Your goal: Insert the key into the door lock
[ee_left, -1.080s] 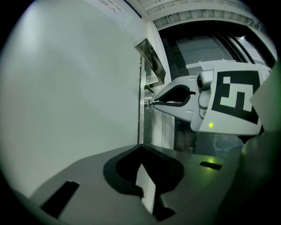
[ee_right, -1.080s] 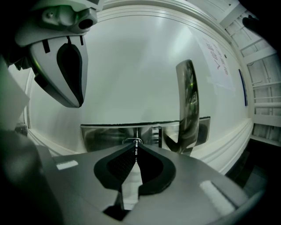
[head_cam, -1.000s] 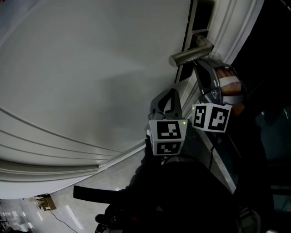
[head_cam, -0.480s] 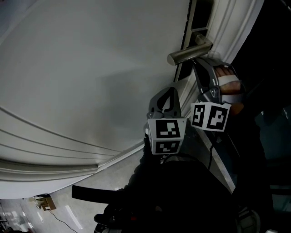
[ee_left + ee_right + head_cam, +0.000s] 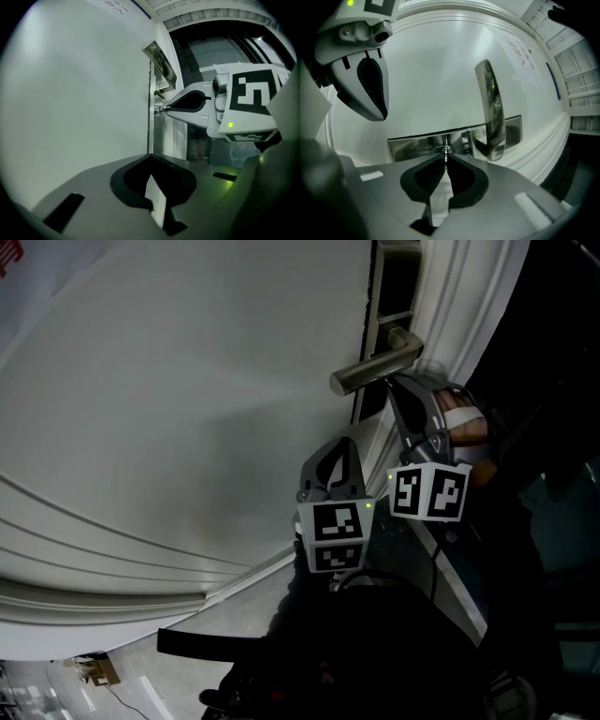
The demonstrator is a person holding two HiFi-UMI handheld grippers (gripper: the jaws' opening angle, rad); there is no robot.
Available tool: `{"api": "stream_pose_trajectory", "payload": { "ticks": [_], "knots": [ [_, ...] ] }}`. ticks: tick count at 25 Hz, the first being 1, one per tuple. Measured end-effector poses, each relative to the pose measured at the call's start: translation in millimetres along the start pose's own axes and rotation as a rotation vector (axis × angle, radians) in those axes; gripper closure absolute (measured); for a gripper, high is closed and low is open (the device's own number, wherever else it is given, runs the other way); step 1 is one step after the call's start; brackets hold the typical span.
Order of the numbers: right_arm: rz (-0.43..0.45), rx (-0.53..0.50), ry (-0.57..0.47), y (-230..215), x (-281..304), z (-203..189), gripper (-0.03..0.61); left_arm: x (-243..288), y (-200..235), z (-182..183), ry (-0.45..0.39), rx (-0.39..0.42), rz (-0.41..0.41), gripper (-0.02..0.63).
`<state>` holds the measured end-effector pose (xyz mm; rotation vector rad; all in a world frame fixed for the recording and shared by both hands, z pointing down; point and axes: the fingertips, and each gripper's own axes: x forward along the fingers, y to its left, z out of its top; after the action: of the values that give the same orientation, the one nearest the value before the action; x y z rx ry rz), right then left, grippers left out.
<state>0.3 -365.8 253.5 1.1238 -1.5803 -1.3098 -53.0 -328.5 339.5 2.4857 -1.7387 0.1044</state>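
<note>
Right gripper (image 5: 446, 160) is clamped on the small key (image 5: 446, 154), its tip right at the lock (image 5: 440, 149) below the handle (image 5: 491, 112); likely light, stiff, slippery metal, best pinched flat by its head, while left gripper (image 5: 150, 158) hangs closed, empty.

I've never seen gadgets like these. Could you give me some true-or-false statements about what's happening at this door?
1. The right gripper is shut on a key at the lock plate. True.
2. The left gripper clamps the door handle. False: its jaws are shut on nothing, away from the handle.
3. The door handle is a round knob. False: it is a lever.
4. The door is pale. True.
</note>
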Motion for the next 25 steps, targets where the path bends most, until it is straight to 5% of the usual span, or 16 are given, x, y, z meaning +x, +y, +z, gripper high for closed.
{"api": "stream_pose_trajectory", "payload": {
  "ticks": [6,14,19,25],
  "knots": [
    [0.007,0.182,-0.010,1.8,-21.9,-22.1,0.561,0.2,-2.0,-2.8,0.006,-0.002,0.012,0.612],
    [0.062,1.037,-0.075,31.3,-30.9,-40.7,0.577,7.7,-2.1,-14.6,0.034,-0.019,0.030,0.612],
    [0.125,1.460,-0.071,60.5,-35.9,-43.5,0.578,11.2,-6.5,-22.4,0.055,-0.019,0.036,0.612],
    [0.182,1.590,-0.057,79.0,-42.3,-46.8,0.578,10.7,-4.1,-26.1,0.071,-0.005,0.054,0.612]
  ]
}}
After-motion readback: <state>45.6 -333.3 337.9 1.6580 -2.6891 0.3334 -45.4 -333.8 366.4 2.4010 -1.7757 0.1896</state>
